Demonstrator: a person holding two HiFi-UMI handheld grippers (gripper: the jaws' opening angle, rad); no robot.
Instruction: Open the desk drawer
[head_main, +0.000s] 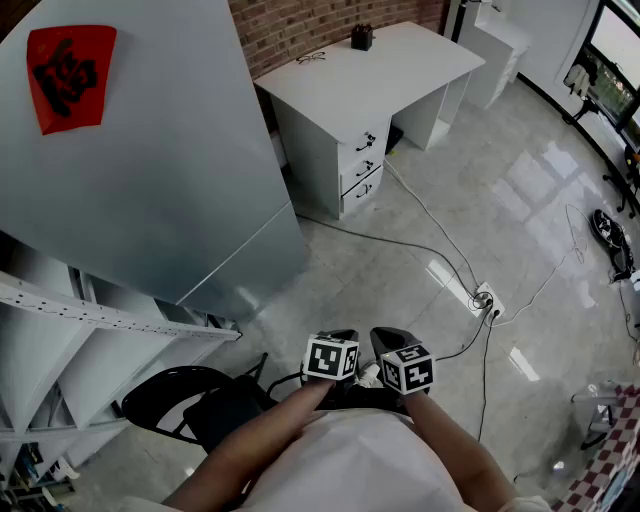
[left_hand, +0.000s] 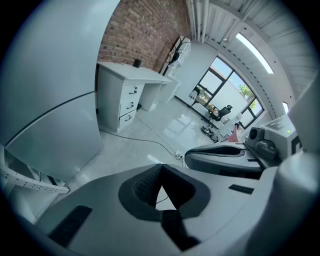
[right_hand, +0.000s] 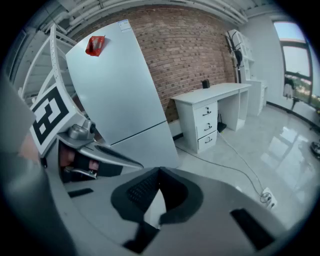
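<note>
Desk drawer (head_main: 365, 141) sits shut, topmost of three in the white desk (head_main: 400, 55) by the brick wall (head_main: 300, 25), at twelve o'clock and well apart from both grippers. Left gripper (left_hand: 161, 187) and right gripper (right_hand: 159, 192) are side by side, each with jaws closed together on nothing. Grey fridge (head_main: 150, 150) stands at ten o'clock.

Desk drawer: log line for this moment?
desk: far, unreached | drawers: all shut | left gripper: shut, empty | right gripper: shut, empty

Fridge (head_main: 150, 150) at our left; worktop (head_main: 380, 60) beyond, against wall (head_main: 300, 25); drawers (head_main: 362, 165) under its near end; cable (head_main: 430, 215) on floor (head_main: 390, 300) between.
</note>
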